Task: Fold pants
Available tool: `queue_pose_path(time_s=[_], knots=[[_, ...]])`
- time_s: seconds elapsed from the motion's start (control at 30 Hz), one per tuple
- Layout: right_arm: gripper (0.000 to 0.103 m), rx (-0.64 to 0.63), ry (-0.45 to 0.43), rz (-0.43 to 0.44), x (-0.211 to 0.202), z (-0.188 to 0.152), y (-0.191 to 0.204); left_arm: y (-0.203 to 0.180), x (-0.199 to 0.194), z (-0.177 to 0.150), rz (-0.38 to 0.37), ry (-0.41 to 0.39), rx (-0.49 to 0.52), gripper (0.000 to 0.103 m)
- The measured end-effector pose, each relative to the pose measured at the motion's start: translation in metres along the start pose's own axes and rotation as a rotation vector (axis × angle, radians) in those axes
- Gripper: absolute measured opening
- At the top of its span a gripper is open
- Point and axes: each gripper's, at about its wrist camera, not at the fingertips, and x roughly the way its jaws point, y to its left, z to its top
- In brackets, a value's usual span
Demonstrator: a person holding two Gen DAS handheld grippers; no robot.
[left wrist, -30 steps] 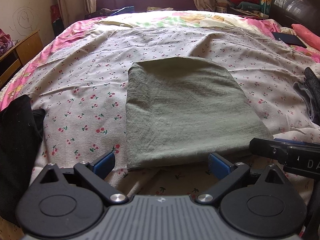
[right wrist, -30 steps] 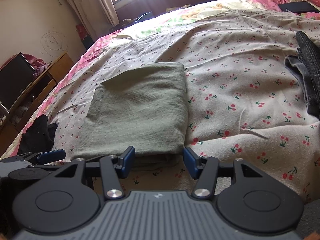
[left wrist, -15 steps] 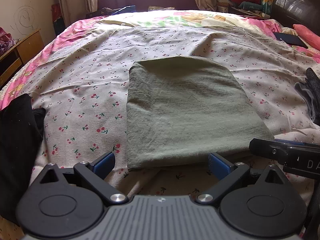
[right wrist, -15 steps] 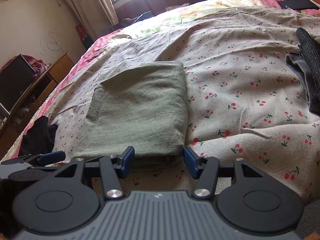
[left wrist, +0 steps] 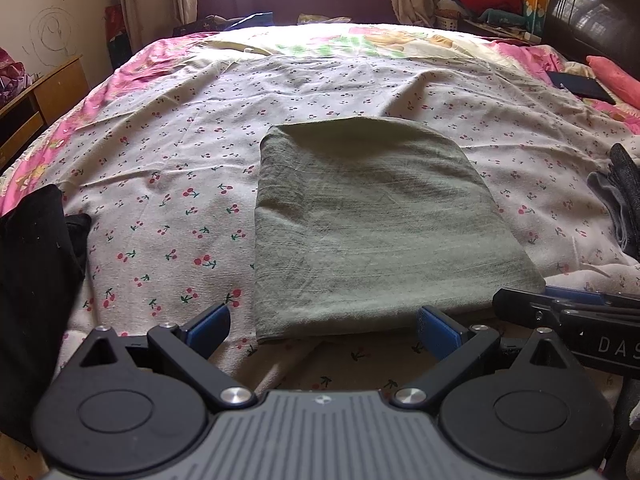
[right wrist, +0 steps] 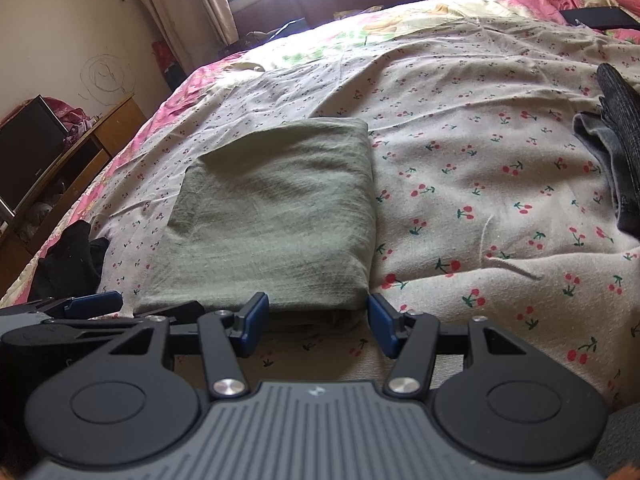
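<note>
The olive-green pants (left wrist: 372,224) lie folded into a flat rectangle on the cherry-print bed sheet (left wrist: 160,184); they also show in the right wrist view (right wrist: 276,216). My left gripper (left wrist: 322,326) is open and empty, just short of the pants' near edge. My right gripper (right wrist: 314,318) is open and empty at the near right corner of the fold. The right gripper shows at the right edge of the left wrist view (left wrist: 568,308). The left gripper shows at the left edge of the right wrist view (right wrist: 72,306).
A black garment (left wrist: 36,280) lies at the bed's left edge. Dark grey clothes (right wrist: 616,156) lie on the right. A dark flat object (left wrist: 580,86) sits far right. A wooden cabinet (right wrist: 80,156) stands left of the bed, a dark headboard (left wrist: 592,12) far right.
Both grippers have drawn back slightly from the folded pants, which sit a little farther off. Both stay open; the pants have not moved.
</note>
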Motion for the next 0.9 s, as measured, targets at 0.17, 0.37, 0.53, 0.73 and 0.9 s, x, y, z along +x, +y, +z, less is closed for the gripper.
queue_pose_path(time_s=[0.17, 0.37, 0.53, 0.73, 0.9], knots=[[0.057, -0.007, 0.0, -0.002, 0.0004, -0.0003, 0.0004, -0.0007, -0.0006, 0.0001, 0.003, -0.002, 0.003, 0.103], [0.057, -0.006, 0.0, -0.002, 0.0003, -0.0004, 0.0006, -0.0007, -0.0007, 0.0001, 0.004, -0.003, 0.004, 0.103], [0.057, -0.006, 0.0, -0.002, 0.0003, -0.0004, 0.0007, -0.0006, -0.0006, 0.0001, 0.004, -0.003, 0.005, 0.103], [0.057, -0.006, 0.0, -0.003, 0.0003, -0.0004, 0.0007, -0.0005, -0.0008, 0.0003, 0.004, -0.004, 0.003, 0.103], [0.057, -0.006, 0.0, -0.003, 0.0003, -0.0004, 0.0006, -0.0004, -0.0008, 0.0003, 0.005, -0.004, 0.004, 0.103]])
